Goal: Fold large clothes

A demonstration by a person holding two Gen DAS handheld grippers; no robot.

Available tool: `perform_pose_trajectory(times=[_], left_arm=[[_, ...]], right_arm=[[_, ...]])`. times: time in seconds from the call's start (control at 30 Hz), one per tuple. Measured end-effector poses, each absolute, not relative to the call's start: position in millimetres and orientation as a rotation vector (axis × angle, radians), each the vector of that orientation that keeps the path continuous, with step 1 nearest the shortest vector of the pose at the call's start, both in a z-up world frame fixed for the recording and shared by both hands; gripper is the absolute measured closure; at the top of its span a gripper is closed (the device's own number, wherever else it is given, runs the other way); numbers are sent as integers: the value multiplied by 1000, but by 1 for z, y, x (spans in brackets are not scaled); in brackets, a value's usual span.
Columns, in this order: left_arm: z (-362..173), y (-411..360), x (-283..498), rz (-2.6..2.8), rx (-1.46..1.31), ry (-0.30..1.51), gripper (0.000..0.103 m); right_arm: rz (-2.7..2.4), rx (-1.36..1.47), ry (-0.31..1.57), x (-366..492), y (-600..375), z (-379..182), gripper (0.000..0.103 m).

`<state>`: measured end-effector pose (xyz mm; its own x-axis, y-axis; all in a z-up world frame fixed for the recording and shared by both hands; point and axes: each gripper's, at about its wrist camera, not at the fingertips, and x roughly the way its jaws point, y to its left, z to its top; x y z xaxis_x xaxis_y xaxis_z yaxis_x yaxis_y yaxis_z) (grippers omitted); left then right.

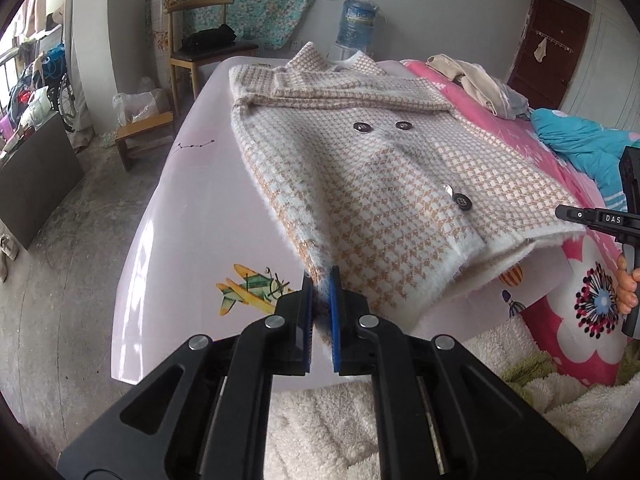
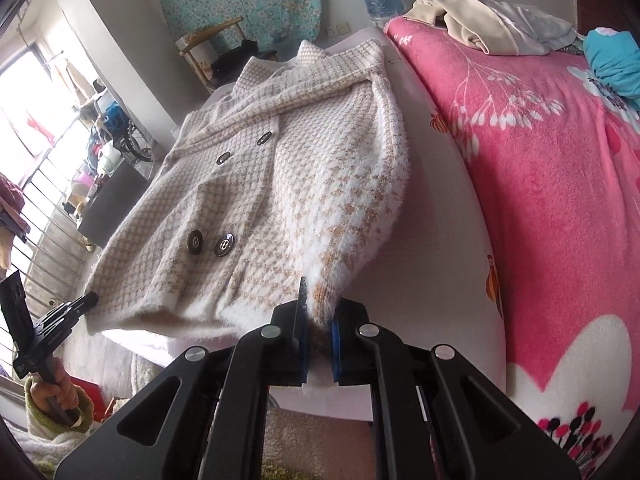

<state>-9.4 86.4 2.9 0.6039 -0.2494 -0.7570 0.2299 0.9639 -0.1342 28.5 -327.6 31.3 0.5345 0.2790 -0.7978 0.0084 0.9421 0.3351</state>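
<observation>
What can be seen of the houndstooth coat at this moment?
The houndstooth coat is a fuzzy beige-and-white knit with a wide collar and dark round buttons in two rows. It lies front up on a pale pink board over the bed. The left gripper and right gripper are each shut on a bottom hem corner, lifting that edge off the board while the collar end rests flat.

Wooden chair (image 1: 200,36), concrete floor (image 1: 80,240)

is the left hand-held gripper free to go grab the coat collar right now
Probably not: the left hand-held gripper is shut on the coat hem corner, and the collar lies at the far end.
</observation>
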Motion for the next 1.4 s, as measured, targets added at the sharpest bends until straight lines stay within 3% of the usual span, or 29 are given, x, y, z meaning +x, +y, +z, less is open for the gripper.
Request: perform_pose_trajectory(times=[0.37, 0.43, 0.53, 0.6, 0.8, 0.87, 0.93, 1.13, 1.4], left_arm=[[-48, 99, -2, -272, -83, 1065, 95], [-50, 102, -1, -272, -87, 1074, 92], [-51, 105, -3, -280, -109, 1093, 82], [-51, 103, -5, -276, -113, 1104, 70], [-29, 101, -27, -235, -56, 1044, 64], [-18, 100, -34, -227, -24, 1008, 57], [-10, 96, -38, -224, 14, 995, 55], [-24, 70, -49, -260, 137, 1015, 49], [-48, 78, -37, -253, 26, 1061, 49]], right_arm=[[119, 369, 1124, 20, -336, -18, 90], [123, 352, 1130, 19, -336, -15, 81], [111, 317, 1123, 12, -339, -9, 54], [110, 323, 1105, 6, -340, -5, 52], [64, 279, 1041, -13, -344, 12, 45], [71, 267, 1010, -15, -345, 23, 37], [94, 246, 992, -14, -343, 31, 32], [137, 205, 1055, -10, -330, 16, 31], [212, 488, 1146, 1, -343, -29, 31]])
